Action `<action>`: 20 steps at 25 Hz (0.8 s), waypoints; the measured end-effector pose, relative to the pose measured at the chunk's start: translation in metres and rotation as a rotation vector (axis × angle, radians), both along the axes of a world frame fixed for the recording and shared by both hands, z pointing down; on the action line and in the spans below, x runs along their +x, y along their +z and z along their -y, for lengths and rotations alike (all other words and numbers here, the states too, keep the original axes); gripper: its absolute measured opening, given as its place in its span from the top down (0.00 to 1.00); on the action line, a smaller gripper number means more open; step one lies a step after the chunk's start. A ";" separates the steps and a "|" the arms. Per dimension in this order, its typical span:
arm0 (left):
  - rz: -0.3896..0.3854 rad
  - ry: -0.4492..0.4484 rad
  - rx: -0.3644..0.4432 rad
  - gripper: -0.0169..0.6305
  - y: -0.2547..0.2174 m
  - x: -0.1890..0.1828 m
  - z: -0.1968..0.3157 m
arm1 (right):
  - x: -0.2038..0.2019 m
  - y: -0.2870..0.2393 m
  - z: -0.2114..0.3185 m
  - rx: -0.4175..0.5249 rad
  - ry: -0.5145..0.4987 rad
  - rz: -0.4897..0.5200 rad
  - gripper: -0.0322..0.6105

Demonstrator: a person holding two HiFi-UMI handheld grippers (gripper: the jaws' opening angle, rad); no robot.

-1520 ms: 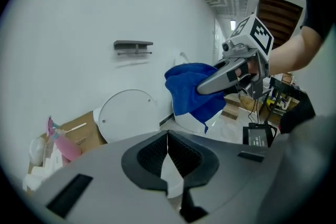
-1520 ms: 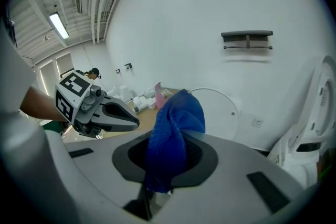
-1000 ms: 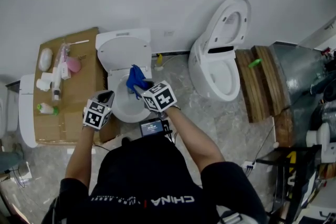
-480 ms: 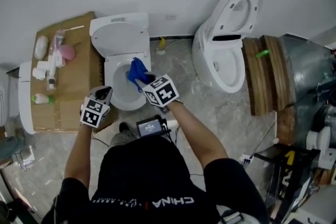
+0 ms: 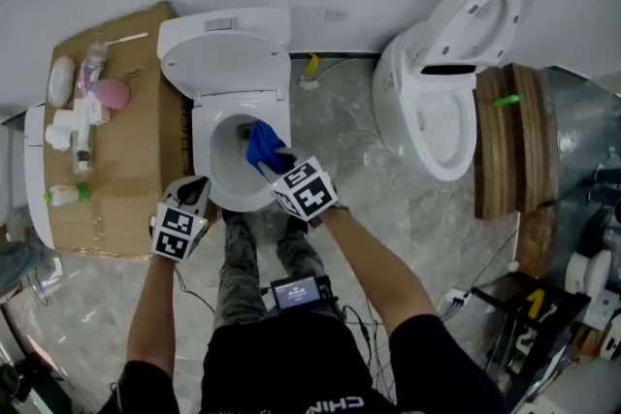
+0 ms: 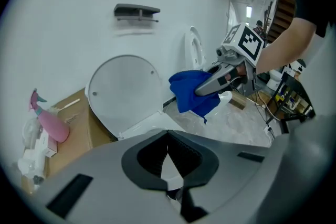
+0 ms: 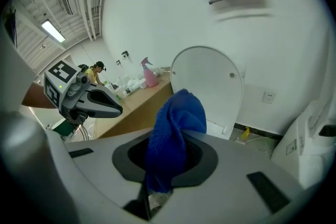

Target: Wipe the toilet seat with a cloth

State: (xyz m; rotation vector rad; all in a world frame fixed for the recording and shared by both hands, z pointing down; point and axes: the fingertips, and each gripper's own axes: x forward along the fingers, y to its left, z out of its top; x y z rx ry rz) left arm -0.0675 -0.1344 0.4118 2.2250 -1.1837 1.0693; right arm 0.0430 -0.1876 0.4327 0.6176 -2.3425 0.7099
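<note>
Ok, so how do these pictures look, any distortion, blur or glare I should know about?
Head view: even light, no glare, mild bending at the edges. Left gripper view: heavy fisheye, black corners; the dark wall fixture casts a soft shadow. Right gripper view: same fisheye; blue cloth sharp, ceiling light bright but small.

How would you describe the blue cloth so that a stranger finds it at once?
Find the white toilet beside the cardboard sheet. Over its bowl the right gripper is shut on the cloth. It is the only deep blue, soft thing among white porcelain.
</note>
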 end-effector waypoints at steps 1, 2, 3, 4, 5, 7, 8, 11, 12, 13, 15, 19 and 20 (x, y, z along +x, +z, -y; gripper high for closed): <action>0.001 -0.002 -0.007 0.96 0.011 -0.006 0.006 | -0.008 0.013 0.004 -0.009 0.005 0.002 0.87; 0.002 -0.006 -0.010 0.96 0.021 -0.011 0.013 | -0.016 0.026 0.009 -0.019 0.012 0.005 0.87; 0.003 -0.010 -0.011 0.96 0.032 -0.016 0.020 | -0.023 0.039 0.014 -0.029 0.018 0.008 0.87; 0.007 -0.012 -0.012 0.96 0.043 -0.021 0.026 | -0.030 0.052 0.018 -0.038 0.023 0.010 0.87; 0.012 -0.012 -0.013 0.96 0.056 -0.025 0.031 | -0.036 0.065 0.021 -0.047 0.028 0.010 0.87; 0.011 -0.020 -0.017 0.96 0.081 -0.029 0.037 | -0.046 0.092 0.023 -0.066 0.036 0.007 0.87; 0.004 -0.030 -0.018 0.96 0.093 -0.031 0.041 | -0.050 0.106 0.024 -0.072 0.040 0.003 0.87; -0.011 -0.068 0.001 0.96 0.130 -0.042 0.058 | -0.070 0.149 0.039 -0.058 0.049 -0.012 0.87; -0.013 -0.080 0.010 0.96 0.142 -0.048 0.063 | -0.079 0.161 0.045 -0.051 0.049 -0.013 0.87; -0.016 -0.095 0.017 0.96 0.153 -0.053 0.067 | -0.088 0.172 0.050 -0.048 0.048 -0.014 0.87; -0.029 -0.138 0.023 0.96 0.176 -0.061 0.073 | -0.102 0.194 0.060 -0.043 0.043 -0.024 0.87; -0.054 -0.204 0.009 0.96 0.215 -0.070 0.082 | -0.124 0.234 0.088 -0.018 0.029 -0.059 0.87; -0.054 -0.212 0.008 0.96 0.223 -0.073 0.085 | -0.130 0.242 0.097 -0.014 0.033 -0.064 0.87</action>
